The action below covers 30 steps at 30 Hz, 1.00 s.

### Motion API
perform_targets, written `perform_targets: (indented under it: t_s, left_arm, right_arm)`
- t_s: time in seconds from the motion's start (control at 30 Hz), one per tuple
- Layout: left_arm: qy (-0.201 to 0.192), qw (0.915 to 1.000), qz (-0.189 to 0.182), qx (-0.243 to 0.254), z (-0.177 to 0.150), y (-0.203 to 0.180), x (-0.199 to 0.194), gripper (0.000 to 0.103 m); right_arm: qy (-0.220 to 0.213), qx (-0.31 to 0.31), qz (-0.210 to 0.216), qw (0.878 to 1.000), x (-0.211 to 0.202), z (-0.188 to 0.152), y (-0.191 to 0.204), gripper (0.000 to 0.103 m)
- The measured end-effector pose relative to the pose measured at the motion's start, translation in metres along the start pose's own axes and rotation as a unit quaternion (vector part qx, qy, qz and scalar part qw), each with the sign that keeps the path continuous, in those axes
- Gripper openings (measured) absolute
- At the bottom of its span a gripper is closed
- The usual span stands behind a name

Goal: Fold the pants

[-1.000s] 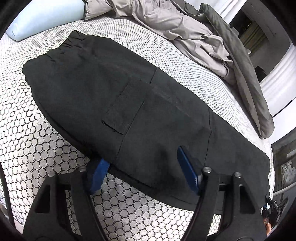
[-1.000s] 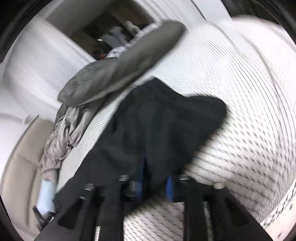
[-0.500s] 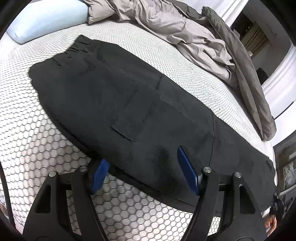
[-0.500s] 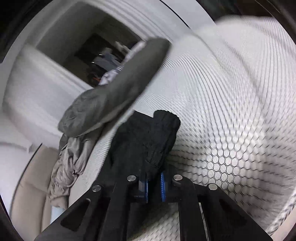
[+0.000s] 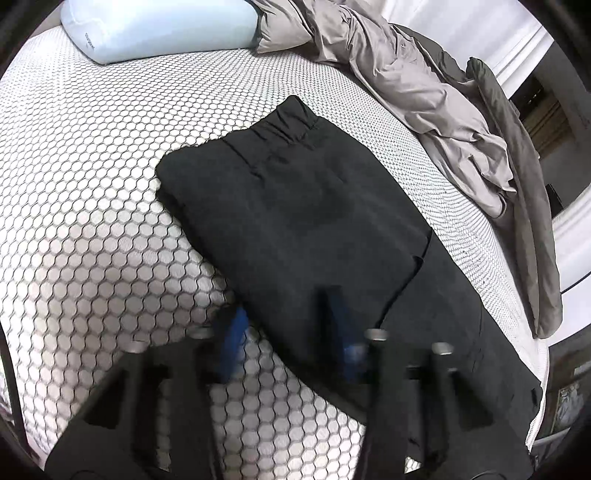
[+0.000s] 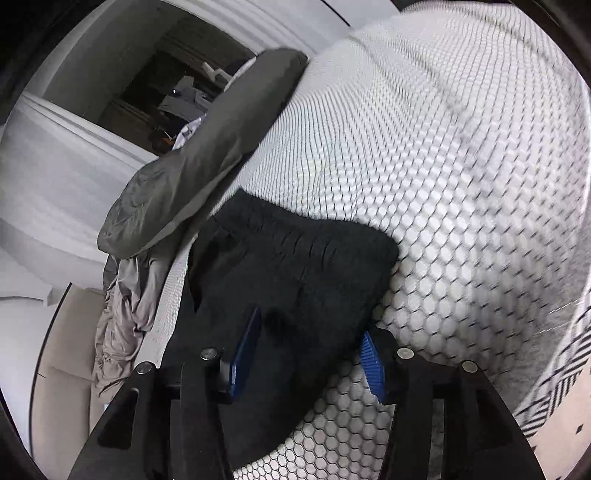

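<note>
— Folded over since a second ago: the black pants (image 5: 295,206) lay stretched along the bed (image 5: 92,192) with a patch pocket facing up, and now the waistband end lies doubled on top of the lower part. What is on the left?

— At far left a pale blue pillow (image 5: 155,26) on the honeycomb-patterned bed. The pants lie in the middle, running from the far elastic waistband toward the near right edge.

— And the left tongs (image 5: 284,339)?

— Their jaws have just been closing and are blurred. The left blue pad is over the bed just beside the pants' near edge, the right one over the cloth. Whether they pinch the fabric I cannot tell.

— The right tongs (image 6: 308,354)?

— They were clenched on cloth half a second back; their jaws have just been opening. Now they stand released, the pants' folded edge between the pads, neither pad pressing it.

— Further right?

— A crumpled grey sheet (image 5: 406,74) and a dark grey duvet (image 5: 524,177) along the bed's far right side.
</note>
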<state>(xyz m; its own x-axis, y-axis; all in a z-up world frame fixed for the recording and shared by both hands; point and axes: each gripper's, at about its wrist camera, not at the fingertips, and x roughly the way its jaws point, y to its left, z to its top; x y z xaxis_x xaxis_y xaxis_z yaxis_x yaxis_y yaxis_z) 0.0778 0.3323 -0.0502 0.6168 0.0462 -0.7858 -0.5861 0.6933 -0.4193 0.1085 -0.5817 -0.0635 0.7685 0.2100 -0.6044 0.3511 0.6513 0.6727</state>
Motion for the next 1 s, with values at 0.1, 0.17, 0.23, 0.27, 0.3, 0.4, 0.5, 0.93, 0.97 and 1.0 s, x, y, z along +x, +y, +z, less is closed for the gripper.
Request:
perform_targets:
  t_s: [0.1,0.17,0.23,0.27,0.3,0.4,0.5,0.93,0.97,1.0]
  left_arm:
    - [-0.024,0.9997,-0.003,0.000,0.004,0.001,-0.013,0.008]
    - [-0.046,0.9989,-0.005,0.010,0.008,0.001,-0.024,0.009]
    - [-0.035,0.9989,0.029,0.010,0.016,0.008,-0.018,0.021]
    - [-0.020,0.9984,0.052,0.001,0.019,0.016,-0.012,0.026]
    - [-0.010,0.9984,0.050,-0.026,0.022,0.030,-0.008,0.033]
    - [-0.006,0.9975,0.005,-0.071,0.025,0.049,-0.016,0.033]
    - [-0.006,0.9975,-0.012,-0.069,0.027,0.052,-0.023,0.040]
    - [-0.053,0.9980,-0.024,-0.026,0.042,0.017,-0.020,0.003]
    - [-0.056,0.9979,-0.024,-0.022,0.038,0.018,-0.027,0.003]
    - [-0.055,0.9982,-0.018,-0.019,0.038,0.021,-0.028,0.003]
  right_arm:
    - [-0.006,-0.008,-0.008,1.000,0.002,-0.001,0.000,0.052]
    - [-0.008,-0.013,-0.008,1.000,0.006,-0.001,0.009,0.052]
    - [-0.004,-0.017,-0.010,1.000,0.006,-0.005,0.008,0.052]
    - [-0.003,-0.018,-0.010,1.000,-0.002,-0.003,-0.002,0.052]
    - [-0.002,-0.017,-0.008,1.000,-0.004,-0.002,-0.007,0.052]
    - [0.000,-0.003,0.002,1.000,-0.011,-0.003,-0.016,0.052]
    - [0.001,0.007,0.013,1.000,-0.015,-0.002,-0.018,0.052]
    - [-0.049,-0.046,0.017,0.998,-0.011,0.001,0.010,0.009]
    - [-0.056,-0.055,0.020,0.997,-0.017,0.000,0.014,0.009]
    - [-0.061,-0.065,0.023,0.996,-0.025,-0.002,0.019,0.009]
